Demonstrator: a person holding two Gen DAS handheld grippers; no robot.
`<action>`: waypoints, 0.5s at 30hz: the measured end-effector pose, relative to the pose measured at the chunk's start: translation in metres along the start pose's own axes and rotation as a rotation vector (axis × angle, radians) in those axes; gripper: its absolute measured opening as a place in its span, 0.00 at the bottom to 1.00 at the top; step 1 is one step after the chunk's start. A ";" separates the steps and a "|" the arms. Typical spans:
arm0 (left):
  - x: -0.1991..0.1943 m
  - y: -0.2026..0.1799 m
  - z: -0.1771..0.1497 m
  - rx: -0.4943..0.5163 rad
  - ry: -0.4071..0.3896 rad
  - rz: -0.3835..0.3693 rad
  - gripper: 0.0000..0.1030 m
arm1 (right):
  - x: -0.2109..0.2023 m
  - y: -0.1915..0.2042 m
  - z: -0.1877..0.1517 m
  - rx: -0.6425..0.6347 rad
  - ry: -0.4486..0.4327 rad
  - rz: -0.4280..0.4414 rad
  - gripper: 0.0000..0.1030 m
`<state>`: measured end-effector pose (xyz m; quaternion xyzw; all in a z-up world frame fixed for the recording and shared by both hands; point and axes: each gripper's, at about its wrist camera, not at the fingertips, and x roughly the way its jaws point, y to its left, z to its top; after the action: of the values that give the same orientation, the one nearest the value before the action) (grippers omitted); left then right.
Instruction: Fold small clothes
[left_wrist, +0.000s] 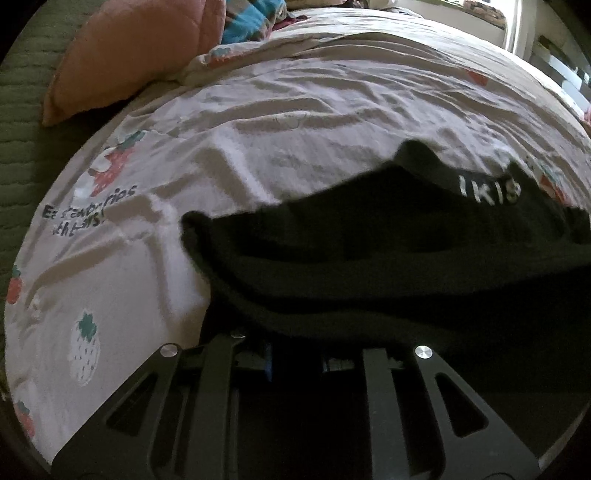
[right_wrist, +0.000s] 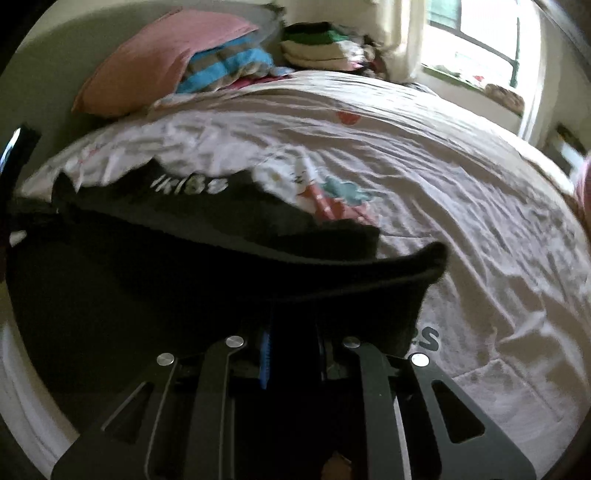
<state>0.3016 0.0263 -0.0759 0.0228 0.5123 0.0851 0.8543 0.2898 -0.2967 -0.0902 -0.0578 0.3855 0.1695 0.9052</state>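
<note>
Folding step under way: the left hand-held gripper (left_wrist: 295, 354) and right hand-held gripper (right_wrist: 295, 347), each clamped on an edge of the black garment (left_wrist: 369, 266), hold it over the strawberry-print bedsheet (left_wrist: 295, 110); next, lower and lay it flat.

We cannot see the fingers of the left gripper (left_wrist: 295, 332) or the right gripper (right_wrist: 291, 325): the black garment (left_wrist: 406, 266) drapes over both. Its white waistband lettering (right_wrist: 192, 186) is smeared by motion blur, and the bedsheet's printed slogan (left_wrist: 86, 212) stays creased and partly unreadable. The folded pile (right_wrist: 317, 48) beyond remains indistinct.
</note>
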 end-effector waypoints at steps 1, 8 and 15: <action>0.001 0.002 0.005 -0.011 0.004 -0.012 0.11 | 0.000 -0.004 0.001 0.019 -0.007 0.000 0.14; -0.007 0.038 0.033 -0.157 -0.066 -0.023 0.16 | -0.017 -0.049 0.004 0.239 -0.110 -0.057 0.18; 0.007 0.074 0.023 -0.272 -0.049 -0.095 0.32 | -0.010 -0.069 -0.003 0.312 -0.066 0.003 0.38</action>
<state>0.3161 0.1014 -0.0620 -0.1151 0.4755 0.1128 0.8648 0.3059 -0.3647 -0.0868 0.0899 0.3772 0.1107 0.9151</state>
